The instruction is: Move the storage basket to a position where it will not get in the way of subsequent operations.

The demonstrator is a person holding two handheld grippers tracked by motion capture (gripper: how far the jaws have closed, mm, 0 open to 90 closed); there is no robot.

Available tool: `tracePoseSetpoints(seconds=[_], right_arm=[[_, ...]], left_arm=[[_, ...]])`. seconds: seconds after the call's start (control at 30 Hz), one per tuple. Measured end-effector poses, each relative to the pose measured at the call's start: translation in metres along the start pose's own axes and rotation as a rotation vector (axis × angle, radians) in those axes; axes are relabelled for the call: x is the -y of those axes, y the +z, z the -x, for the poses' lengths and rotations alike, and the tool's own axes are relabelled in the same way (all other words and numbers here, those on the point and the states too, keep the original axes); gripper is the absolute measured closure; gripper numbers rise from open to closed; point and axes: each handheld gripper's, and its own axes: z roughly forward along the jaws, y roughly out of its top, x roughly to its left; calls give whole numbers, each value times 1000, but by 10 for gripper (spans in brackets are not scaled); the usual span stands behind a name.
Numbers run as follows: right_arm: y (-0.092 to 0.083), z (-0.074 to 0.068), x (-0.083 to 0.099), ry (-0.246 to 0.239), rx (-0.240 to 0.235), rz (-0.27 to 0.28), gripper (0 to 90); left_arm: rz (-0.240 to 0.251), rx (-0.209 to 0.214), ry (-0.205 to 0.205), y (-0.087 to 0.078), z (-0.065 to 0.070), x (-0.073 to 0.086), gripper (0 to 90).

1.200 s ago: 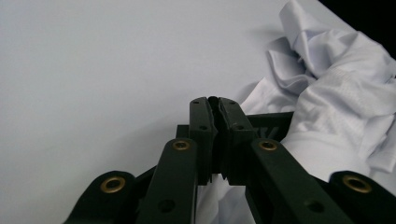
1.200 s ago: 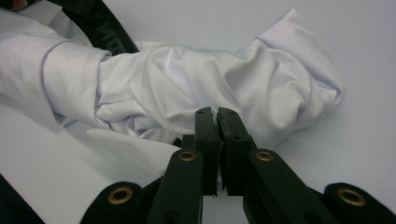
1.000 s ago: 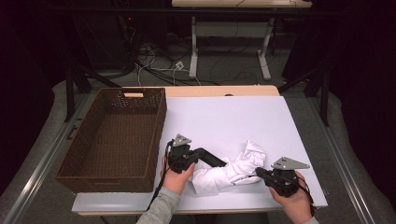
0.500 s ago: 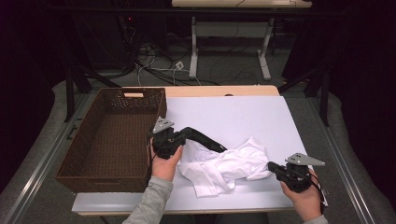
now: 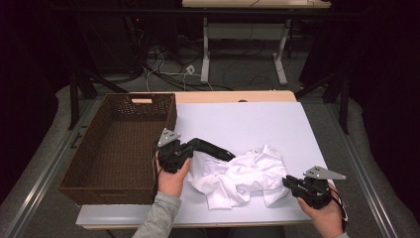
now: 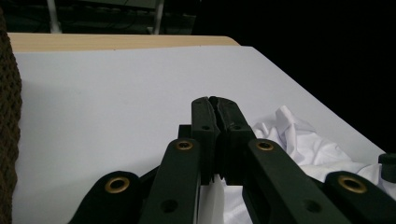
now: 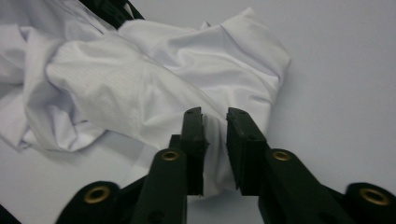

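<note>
Surface: white table cover under a dark room, with a brown woven basket at its left side.
Cloth: the white garment lies crumpled on the cover, near the front edge, between the two hands and to the right of the basket.
Long axis: the garment stretches mostly left to right across the table, from its upper left end by the left gripper to its lower right corner by the right gripper.
Left gripper: the left gripper points to the right; its jaws are pressed together, and in the left gripper view a bit of white cloth shows low between them, so I judge it pinches the upper left end of the garment.
Right gripper: the right gripper points to the left at the lower right corner; its jaws have just been opening, a narrow gap stands between them, and a fold of the garment sits in that gap without being pressed.
Nearer hand: both are at the cloth, but only the left one grips.
Coming move: I judge the right jaws must close again on the fold straight ahead of them, or seek a better corner, before the garment can be spread along its length.
</note>
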Motion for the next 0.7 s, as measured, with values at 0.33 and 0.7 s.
tracePoseSetpoints(seconds=[0.33, 0.7], right_arm=[[21, -3, -27, -35, -18, 33, 506], [86, -16, -68, -76, -85, -55, 425]], left_arm=[[-19, 30, 3, 0, 1, 16, 864], [-25, 29, 0, -3, -1, 24, 863]])
